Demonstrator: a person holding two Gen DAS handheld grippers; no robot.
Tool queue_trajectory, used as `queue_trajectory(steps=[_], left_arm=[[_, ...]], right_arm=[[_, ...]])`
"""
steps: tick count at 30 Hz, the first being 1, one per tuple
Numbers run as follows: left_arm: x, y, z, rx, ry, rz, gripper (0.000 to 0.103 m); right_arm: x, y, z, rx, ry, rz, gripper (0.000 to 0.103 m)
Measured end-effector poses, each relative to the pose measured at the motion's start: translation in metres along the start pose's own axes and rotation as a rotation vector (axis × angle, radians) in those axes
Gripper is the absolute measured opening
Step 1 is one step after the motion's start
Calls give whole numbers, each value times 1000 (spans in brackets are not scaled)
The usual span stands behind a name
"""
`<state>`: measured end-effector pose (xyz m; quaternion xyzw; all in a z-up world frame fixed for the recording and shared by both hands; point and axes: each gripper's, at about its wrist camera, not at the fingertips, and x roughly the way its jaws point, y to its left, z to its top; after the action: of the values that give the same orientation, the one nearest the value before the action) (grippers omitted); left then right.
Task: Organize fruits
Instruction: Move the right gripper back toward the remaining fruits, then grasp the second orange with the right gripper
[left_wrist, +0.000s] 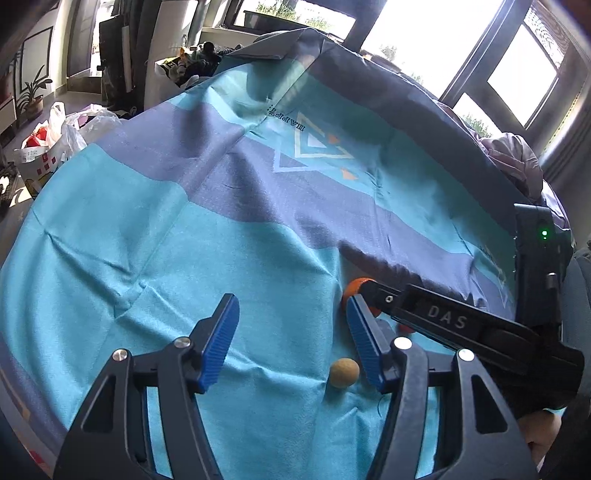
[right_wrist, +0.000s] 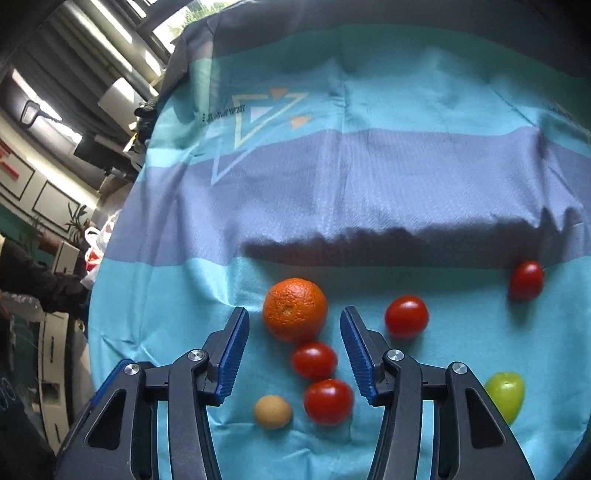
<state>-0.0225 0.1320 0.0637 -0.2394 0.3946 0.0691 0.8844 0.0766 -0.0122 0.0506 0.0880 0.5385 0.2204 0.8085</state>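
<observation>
In the right wrist view an orange (right_wrist: 294, 309) lies on the blue cloth (right_wrist: 369, 184) just ahead of my open right gripper (right_wrist: 293, 325). Two red tomatoes (right_wrist: 314, 360) (right_wrist: 328, 400) and a small tan fruit (right_wrist: 272, 411) lie between its fingers. Two more red tomatoes (right_wrist: 406, 316) (right_wrist: 526, 280) and a green fruit (right_wrist: 505, 395) lie to the right. In the left wrist view my left gripper (left_wrist: 291, 314) is open and empty. The tan fruit (left_wrist: 344, 373) sits by its right finger. The orange (left_wrist: 356, 288) is partly hidden behind the right gripper's body (left_wrist: 443, 317).
The cloth (left_wrist: 221, 221) covers a round table with folds and a raised ridge across the middle. Plastic bags (left_wrist: 66, 136) and a potted plant (left_wrist: 31, 96) stand beyond the left edge. Windows (left_wrist: 517, 74) are behind the table.
</observation>
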Motion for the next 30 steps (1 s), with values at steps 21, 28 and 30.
queue_trajectory(steps=[21,28,30], left_arm=[[4,-72,-29,247,1,-16,60],[11,-82,-39,318,-5,32,60],[13,-82,-42,316,9,39,60]], right_arm=[[-82,-55,-30,30,-50,-65,44],[-81,-87,-60,45,13,-98,44],[-71,-88,-64,41,45,-92,44]])
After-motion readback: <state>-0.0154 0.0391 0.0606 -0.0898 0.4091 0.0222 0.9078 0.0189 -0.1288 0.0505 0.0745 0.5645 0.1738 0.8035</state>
